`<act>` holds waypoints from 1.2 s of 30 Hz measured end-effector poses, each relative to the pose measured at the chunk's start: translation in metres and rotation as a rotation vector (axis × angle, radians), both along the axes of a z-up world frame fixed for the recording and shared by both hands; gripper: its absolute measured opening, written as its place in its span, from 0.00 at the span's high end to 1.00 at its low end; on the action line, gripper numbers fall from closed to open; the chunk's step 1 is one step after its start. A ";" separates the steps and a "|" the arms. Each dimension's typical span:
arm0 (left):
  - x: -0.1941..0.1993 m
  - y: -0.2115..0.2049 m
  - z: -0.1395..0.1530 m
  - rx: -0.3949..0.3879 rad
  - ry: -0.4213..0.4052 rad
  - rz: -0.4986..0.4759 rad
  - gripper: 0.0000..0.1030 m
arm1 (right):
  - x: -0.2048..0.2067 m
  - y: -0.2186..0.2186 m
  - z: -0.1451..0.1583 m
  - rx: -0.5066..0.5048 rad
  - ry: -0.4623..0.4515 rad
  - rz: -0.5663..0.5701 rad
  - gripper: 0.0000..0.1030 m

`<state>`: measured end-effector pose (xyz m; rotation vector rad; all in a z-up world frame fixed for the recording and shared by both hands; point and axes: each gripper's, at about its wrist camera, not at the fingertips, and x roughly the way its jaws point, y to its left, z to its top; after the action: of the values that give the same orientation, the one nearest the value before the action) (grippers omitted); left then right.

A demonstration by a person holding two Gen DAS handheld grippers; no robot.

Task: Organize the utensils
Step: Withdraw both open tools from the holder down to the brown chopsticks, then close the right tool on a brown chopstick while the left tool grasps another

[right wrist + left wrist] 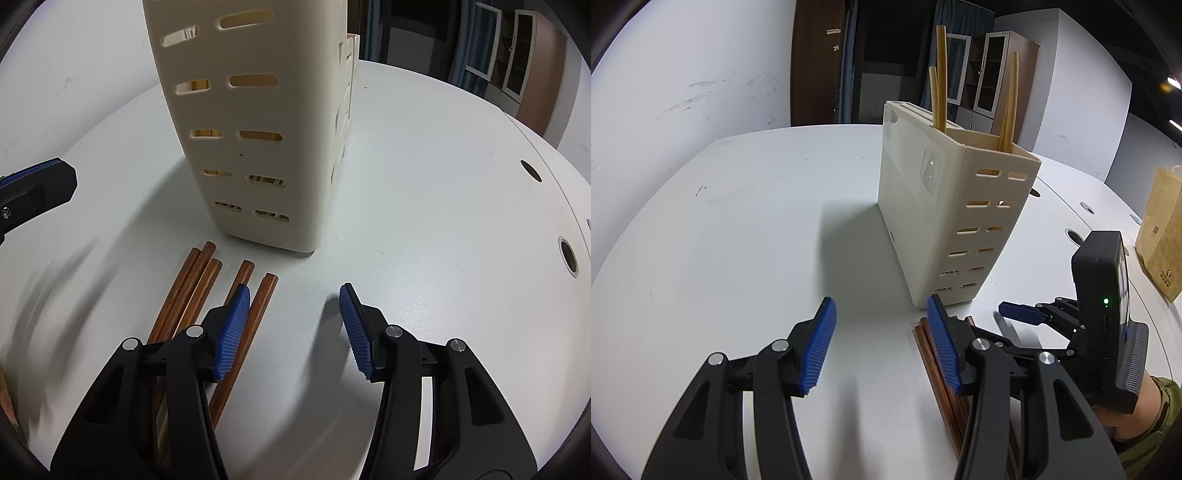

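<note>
Left wrist: left gripper [882, 347] spread, empty, idling by the holder [945, 221]; pale chopsticks [940, 81] already stood in it.
Right wrist: right gripper [295, 328] spread, straddling the outermost brown chopsticks [207, 306] mid-table [424, 221], probably lining up a pick.

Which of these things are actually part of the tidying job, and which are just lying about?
Part of the job:
- brown chopsticks on the table
- cream utensil holder
- pale chopsticks already in it
- right hand-held gripper

Lying about:
- paper bag
- cabinet behind
</note>
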<state>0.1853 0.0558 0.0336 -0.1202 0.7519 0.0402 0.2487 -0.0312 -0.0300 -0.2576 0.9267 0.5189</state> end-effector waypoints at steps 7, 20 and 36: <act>0.007 -0.005 -0.011 -0.001 0.041 -0.011 0.51 | -0.003 0.000 0.001 -0.008 0.003 0.005 0.63; 0.021 -0.029 -0.049 0.057 0.152 -0.069 0.51 | 0.009 -0.015 0.003 0.017 0.022 -0.007 0.86; 0.028 -0.031 -0.072 0.073 0.214 -0.063 0.51 | 0.011 -0.019 0.004 0.015 0.021 -0.003 0.86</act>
<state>0.2133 0.0250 -0.0382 -0.0231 0.9661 0.0207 0.2597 -0.0506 -0.0263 -0.2376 0.9429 0.5262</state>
